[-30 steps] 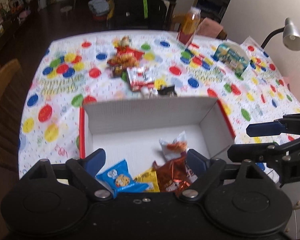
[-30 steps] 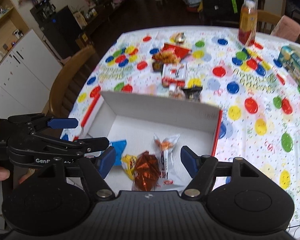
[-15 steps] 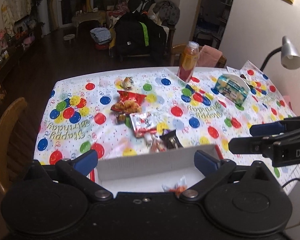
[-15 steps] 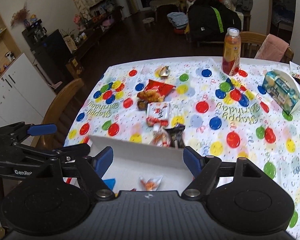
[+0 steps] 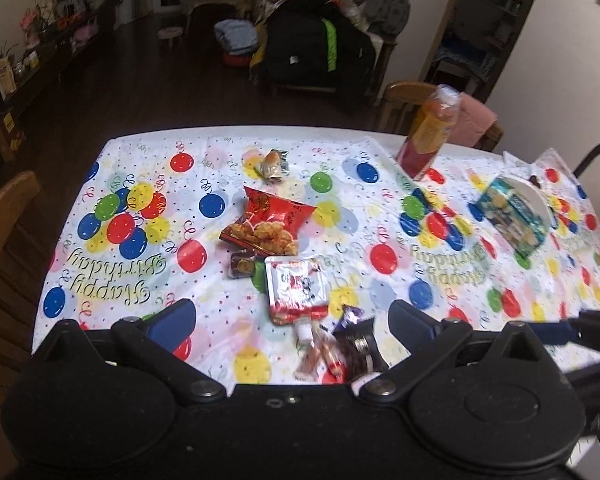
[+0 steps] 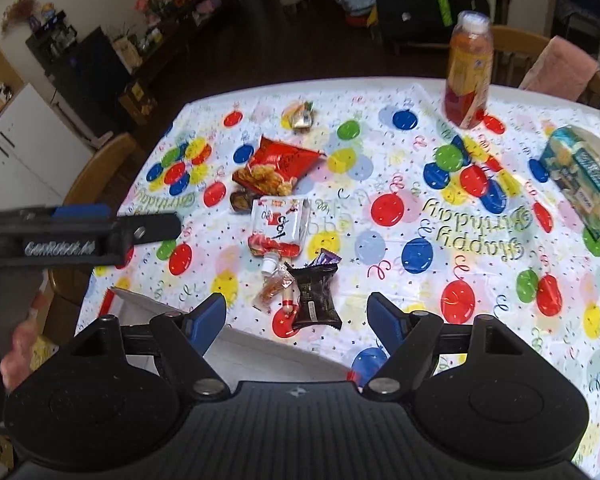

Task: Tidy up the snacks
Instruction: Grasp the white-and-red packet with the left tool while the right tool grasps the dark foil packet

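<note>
Left hand-held gripper and right hand-held gripper: both hover above the counter with jaws spread wide and nothing between them. The step in hand appears to be reaching for the next snack. Aim at one packet only; the nearest ones lie touching or overlapping, so come down with the jaws straddling a free edge, close on the crimped end and lift clear before you carry it to the white box, whose far wall shows just below the right hand-held gripper. The black packet lies closest to the box, flat, with a clear sachet and a purple wrapper touching it. Behind them lies a flat white-and-red pouch with a capped spout, then a small dark brown packet just beside a puffy red bag that will likely crackle and slip. A small wrapped snack sits well apart, farther back. The bottle stands upright at the far right.
</note>
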{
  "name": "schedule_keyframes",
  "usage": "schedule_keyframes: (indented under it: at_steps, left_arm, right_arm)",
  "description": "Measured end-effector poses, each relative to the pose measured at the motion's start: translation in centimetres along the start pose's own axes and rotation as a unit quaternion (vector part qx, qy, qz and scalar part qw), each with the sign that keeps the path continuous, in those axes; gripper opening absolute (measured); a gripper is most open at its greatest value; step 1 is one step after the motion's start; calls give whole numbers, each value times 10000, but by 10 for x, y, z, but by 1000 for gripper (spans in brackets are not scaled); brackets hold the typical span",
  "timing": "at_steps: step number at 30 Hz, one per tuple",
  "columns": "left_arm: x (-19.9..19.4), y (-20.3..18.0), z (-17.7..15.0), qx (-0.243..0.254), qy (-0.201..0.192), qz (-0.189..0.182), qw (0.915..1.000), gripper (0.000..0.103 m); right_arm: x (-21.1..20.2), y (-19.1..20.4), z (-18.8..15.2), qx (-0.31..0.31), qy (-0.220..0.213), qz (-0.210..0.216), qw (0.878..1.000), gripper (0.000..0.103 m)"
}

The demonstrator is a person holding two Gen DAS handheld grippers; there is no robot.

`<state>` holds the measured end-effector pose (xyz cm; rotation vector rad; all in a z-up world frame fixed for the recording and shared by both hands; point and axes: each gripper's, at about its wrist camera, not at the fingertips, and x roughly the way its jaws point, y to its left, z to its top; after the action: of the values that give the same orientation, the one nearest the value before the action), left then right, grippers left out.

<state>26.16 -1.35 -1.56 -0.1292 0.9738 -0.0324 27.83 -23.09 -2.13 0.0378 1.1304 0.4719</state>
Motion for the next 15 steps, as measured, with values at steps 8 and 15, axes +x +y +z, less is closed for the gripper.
schedule_keyframes:
  at_steps: [8, 15]
  left_arm:
    - [63, -2, 19, -133, 460, 91, 9988, 102]
    - [111, -2, 25, -233, 873, 145, 9958, 102]
  right_arm:
    - [54, -14, 15, -80, 535, 120, 9985, 77]
    - [100, -18, 19, -106, 1012, 265, 9945, 77]
